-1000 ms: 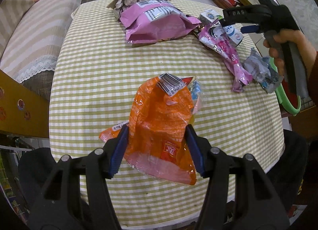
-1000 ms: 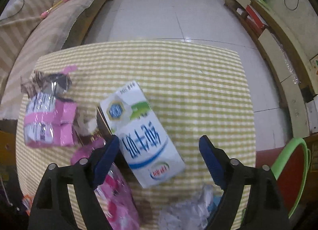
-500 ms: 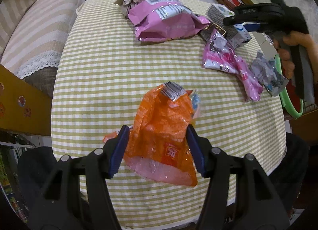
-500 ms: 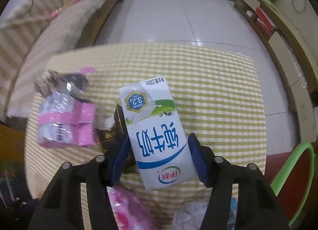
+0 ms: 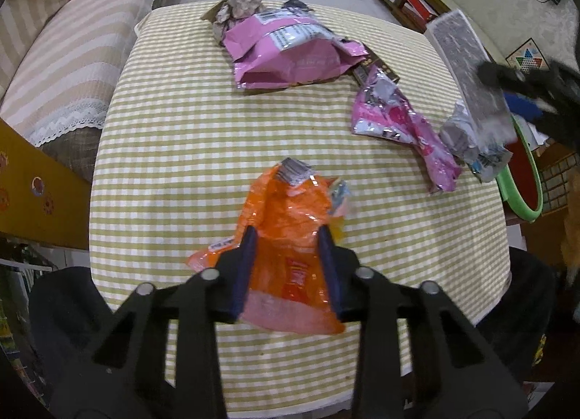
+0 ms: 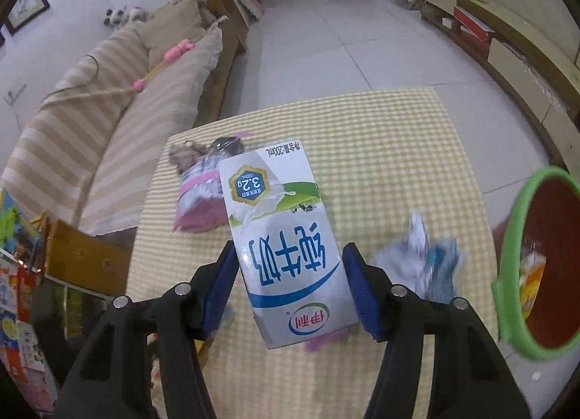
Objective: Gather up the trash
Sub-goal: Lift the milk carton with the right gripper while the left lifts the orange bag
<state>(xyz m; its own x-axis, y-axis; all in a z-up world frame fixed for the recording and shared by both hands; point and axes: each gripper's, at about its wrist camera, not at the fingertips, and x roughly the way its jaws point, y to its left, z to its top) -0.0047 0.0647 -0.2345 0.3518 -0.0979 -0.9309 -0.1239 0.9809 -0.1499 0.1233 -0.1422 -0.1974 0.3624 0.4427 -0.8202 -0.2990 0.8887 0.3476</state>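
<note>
Since a second ago our right gripper point(image 6: 288, 286) has clamped the milk carton point(image 6: 286, 237) and lifted it off the table point(image 5: 174, 150), long axis toward 12 o'clock. Our left gripper point(image 5: 288, 266) is closing on the orange wrapper point(image 5: 290, 237), which lies toward 12.

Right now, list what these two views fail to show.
- Left wrist view: the right gripper and its milk carton are motion-blurred; print unreadable.
- Left wrist view: the bin is cut by the right edge.
- Left wrist view: the orange wrapper hides whether the closing left gripper pads press it.
- Right wrist view: the crumpled wrapper is blurred.
</note>
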